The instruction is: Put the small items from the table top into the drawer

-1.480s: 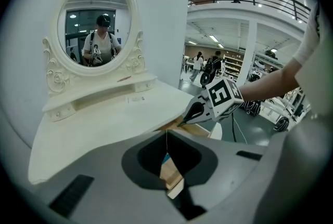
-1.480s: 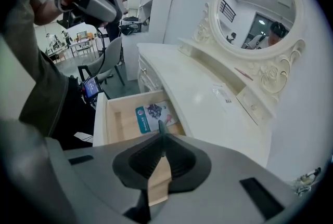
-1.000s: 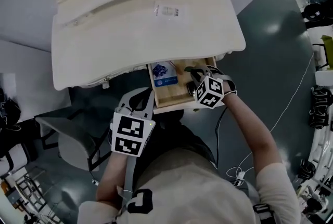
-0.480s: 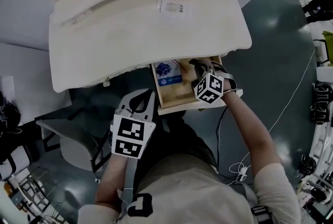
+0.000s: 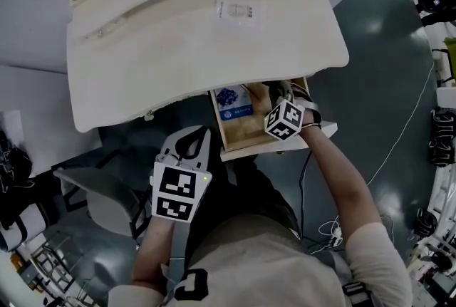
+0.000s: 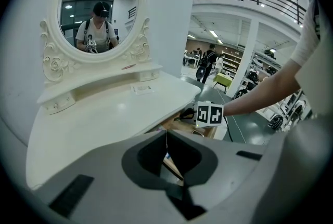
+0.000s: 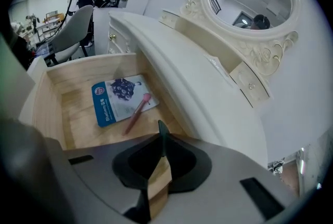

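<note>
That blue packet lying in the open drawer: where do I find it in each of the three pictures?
Head view: the blue packet lies near the picture's middle, at the drawer's left end.
Left gripper view: not clearly in it; the left claw covers that spot.
Right gripper view: the packet is left of centre, flat on the drawer floor.
Shared landmark: the wooden drawer.

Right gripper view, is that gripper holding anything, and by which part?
Nothing is held: the right gripper is shut and empty, at the open drawer.
</note>
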`<control>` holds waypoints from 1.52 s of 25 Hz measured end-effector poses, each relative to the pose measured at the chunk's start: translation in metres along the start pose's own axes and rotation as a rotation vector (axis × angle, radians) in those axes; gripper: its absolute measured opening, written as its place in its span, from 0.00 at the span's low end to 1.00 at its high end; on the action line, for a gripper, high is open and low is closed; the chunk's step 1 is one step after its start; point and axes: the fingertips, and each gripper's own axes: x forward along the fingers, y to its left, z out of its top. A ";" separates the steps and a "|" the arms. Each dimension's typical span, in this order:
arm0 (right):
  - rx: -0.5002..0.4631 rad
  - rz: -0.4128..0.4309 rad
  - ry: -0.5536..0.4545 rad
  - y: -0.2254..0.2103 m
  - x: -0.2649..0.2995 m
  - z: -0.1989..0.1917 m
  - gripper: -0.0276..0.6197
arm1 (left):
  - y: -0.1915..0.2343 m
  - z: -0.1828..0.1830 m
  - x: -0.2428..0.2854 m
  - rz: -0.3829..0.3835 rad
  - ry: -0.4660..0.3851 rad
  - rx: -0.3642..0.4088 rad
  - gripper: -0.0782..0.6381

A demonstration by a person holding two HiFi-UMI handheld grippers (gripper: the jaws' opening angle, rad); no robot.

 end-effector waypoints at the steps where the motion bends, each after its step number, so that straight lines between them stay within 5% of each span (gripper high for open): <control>1: -0.002 -0.008 0.003 0.001 0.002 0.000 0.11 | 0.001 -0.001 -0.001 0.002 0.002 -0.002 0.19; 20: 0.010 -0.002 0.029 0.014 0.018 0.008 0.11 | 0.009 -0.010 -0.006 0.011 0.011 -0.014 0.19; 23: 0.033 0.041 0.020 0.020 0.015 0.009 0.26 | 0.008 -0.009 -0.006 0.010 0.005 -0.014 0.19; 27: 0.042 0.084 -0.001 0.027 0.006 0.012 0.27 | 0.008 -0.006 -0.007 0.010 -0.007 -0.014 0.19; 32: 0.121 0.166 -0.033 0.037 -0.011 0.020 0.31 | 0.009 -0.001 -0.010 0.017 -0.011 -0.013 0.19; 38: 0.256 0.148 -0.098 0.016 -0.043 0.035 0.31 | 0.013 0.005 -0.012 0.033 -0.013 -0.025 0.19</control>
